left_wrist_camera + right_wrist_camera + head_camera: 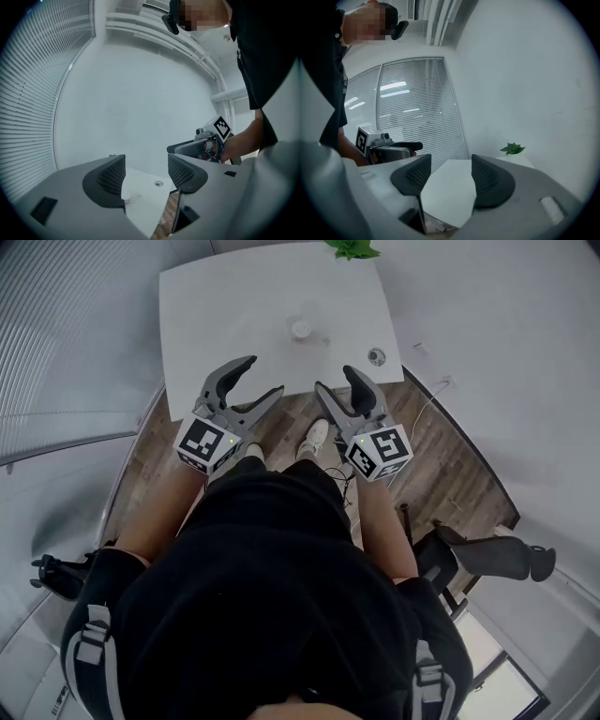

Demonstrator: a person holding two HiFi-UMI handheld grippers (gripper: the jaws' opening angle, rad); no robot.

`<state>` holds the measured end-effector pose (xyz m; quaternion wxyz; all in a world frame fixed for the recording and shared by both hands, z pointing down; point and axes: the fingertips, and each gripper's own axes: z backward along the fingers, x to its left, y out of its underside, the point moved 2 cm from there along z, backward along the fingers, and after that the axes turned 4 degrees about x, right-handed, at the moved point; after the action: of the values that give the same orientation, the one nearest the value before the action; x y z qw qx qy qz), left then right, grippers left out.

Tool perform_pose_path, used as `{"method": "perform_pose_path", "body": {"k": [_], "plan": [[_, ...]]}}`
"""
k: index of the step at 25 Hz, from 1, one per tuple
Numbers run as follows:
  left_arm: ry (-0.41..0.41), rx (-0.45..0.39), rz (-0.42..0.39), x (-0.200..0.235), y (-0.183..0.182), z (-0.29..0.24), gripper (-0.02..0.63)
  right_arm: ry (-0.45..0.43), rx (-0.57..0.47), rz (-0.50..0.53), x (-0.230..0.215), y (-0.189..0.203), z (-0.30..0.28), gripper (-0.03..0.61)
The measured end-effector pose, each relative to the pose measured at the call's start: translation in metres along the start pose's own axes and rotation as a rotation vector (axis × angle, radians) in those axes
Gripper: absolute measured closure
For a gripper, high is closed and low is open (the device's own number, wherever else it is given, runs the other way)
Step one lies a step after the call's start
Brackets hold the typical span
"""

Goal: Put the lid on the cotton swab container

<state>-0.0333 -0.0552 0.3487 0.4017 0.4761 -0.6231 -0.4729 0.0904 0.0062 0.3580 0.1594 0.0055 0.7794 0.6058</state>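
Note:
A small clear cotton swab container [301,329] stands on the white table [225,315], out past both grippers. Its round lid [377,356] lies flat near the table's right front corner, apart from the container. My left gripper [261,378] and right gripper [336,381] hover side by side over the table's near edge, both open with nothing between the jaws. In the left gripper view, the left gripper [146,173] frames the lid [159,183] and the container [128,201], half hidden by a jaw. The right gripper [451,171] frames only bare table [447,197].
A green plant [352,249] sits at the table's far edge, also the plant [513,148] in the right gripper view. A black office chair [487,554] stands at the right on the wooden floor [450,465]. Window blinds [28,93] run along the left.

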Motion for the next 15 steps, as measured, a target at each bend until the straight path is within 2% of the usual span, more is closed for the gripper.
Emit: {"method": "perform_pose_path", "body": {"k": [3, 11, 15], "plan": [[-0.034, 0.023, 0.005, 0.007, 0.002, -0.028, 0.327, -0.034, 0.028, 0.000, -0.030, 0.002, -0.010, 0.311], [-0.142, 0.014, 0.001, 0.010, -0.003, -0.091, 0.327, -0.130, 0.079, 0.010, -0.099, 0.000, -0.025, 0.314], [-0.209, 0.054, 0.024, 0.019, 0.008, -0.116, 0.327, -0.185, 0.107, 0.020, -0.128, 0.001, -0.043, 0.319]]}}
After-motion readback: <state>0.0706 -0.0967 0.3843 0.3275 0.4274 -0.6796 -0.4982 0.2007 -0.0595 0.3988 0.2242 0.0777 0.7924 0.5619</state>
